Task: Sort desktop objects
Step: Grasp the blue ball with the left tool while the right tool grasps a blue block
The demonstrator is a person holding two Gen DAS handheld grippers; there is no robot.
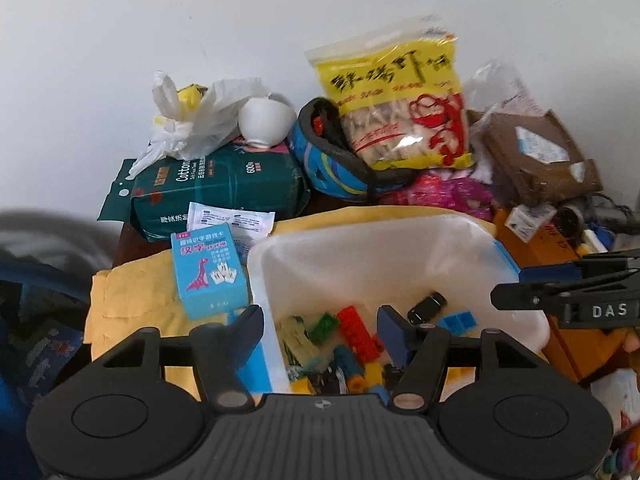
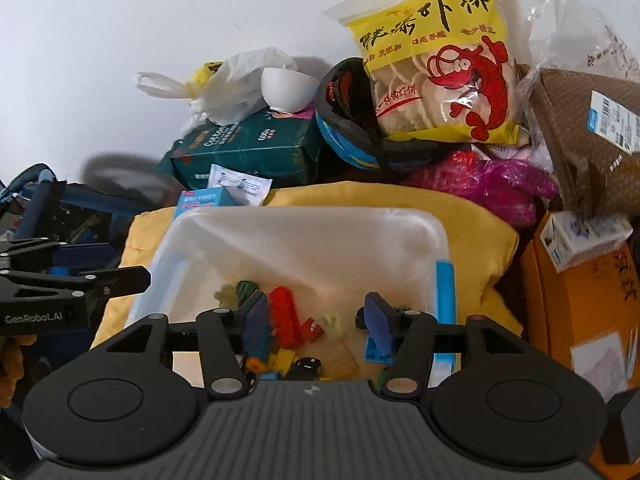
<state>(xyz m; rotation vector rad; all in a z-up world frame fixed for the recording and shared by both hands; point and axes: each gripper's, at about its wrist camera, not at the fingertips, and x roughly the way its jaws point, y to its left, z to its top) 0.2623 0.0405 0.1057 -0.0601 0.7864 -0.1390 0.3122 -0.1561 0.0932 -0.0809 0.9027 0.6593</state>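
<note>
The white bin (image 2: 400, 236) sat on yellow cloth (image 2: 480, 220), under both your grippers. Your right gripper (image 2: 316, 320) hung spread, empty, over the red brick (image 2: 285, 314), long axis running away from you. Your left gripper (image 1: 320, 330) gaped, empty too.

- Your right gripper (image 2: 318, 320) hangs wide apart over the white bin (image 2: 304, 236), nothing between its fingers.
- Red brick (image 2: 285, 314) at its 9 o'clock.
- Shrimp-cracker bag (image 2: 440, 68) at 1 o'clock.

Bin (image 2: 304, 240) open from above; snack bag (image 2: 436, 64) and box (image 2: 592, 136) crowd behind.
</note>
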